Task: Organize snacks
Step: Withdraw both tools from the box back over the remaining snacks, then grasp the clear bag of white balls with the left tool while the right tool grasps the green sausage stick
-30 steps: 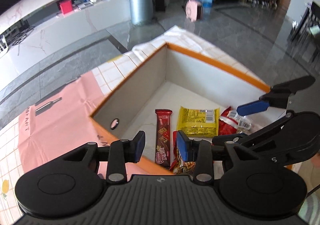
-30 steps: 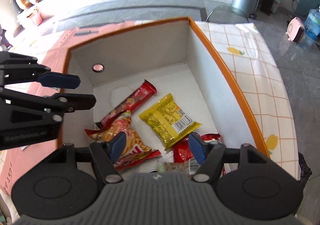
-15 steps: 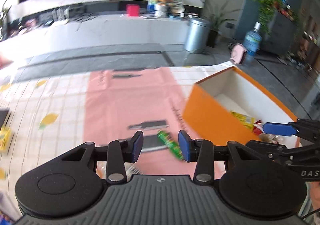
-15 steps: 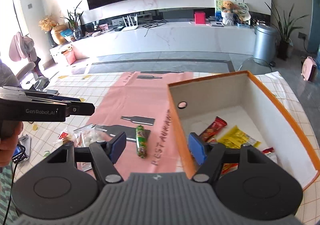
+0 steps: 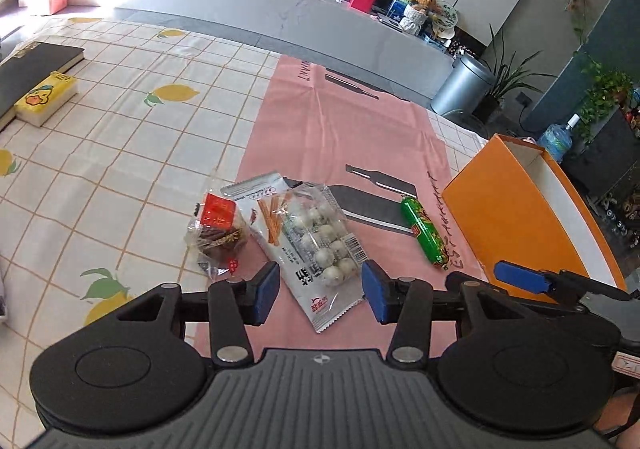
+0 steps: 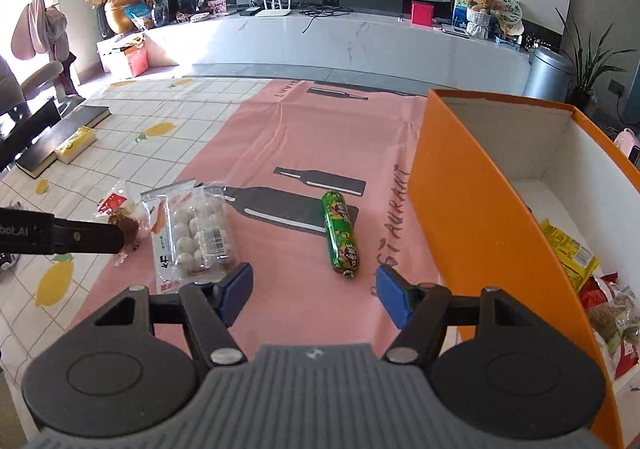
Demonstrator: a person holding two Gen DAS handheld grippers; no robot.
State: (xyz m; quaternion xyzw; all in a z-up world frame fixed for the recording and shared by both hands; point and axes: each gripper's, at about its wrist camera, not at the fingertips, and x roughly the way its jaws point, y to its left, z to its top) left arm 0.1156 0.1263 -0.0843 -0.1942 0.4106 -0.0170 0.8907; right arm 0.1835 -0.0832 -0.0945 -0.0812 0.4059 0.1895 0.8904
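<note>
We hold our left claw (image 5: 320, 291) spread over the bag of white balls (image 5: 320, 239), our right claw (image 6: 314, 295) spread before the green sausage (image 6: 340, 237); both snacks lie on the worktop beside the orange box (image 6: 480, 217), ready for lifting in.

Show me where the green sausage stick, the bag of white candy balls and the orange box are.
green sausage stick (image 6: 340, 235), right wrist view, middle of its wrapper.
bag of white candy balls (image 5: 324, 237), left wrist view, on the clear window over the balls.
orange box (image 6: 472, 217), right wrist view, on its outer orange side wall.
</note>
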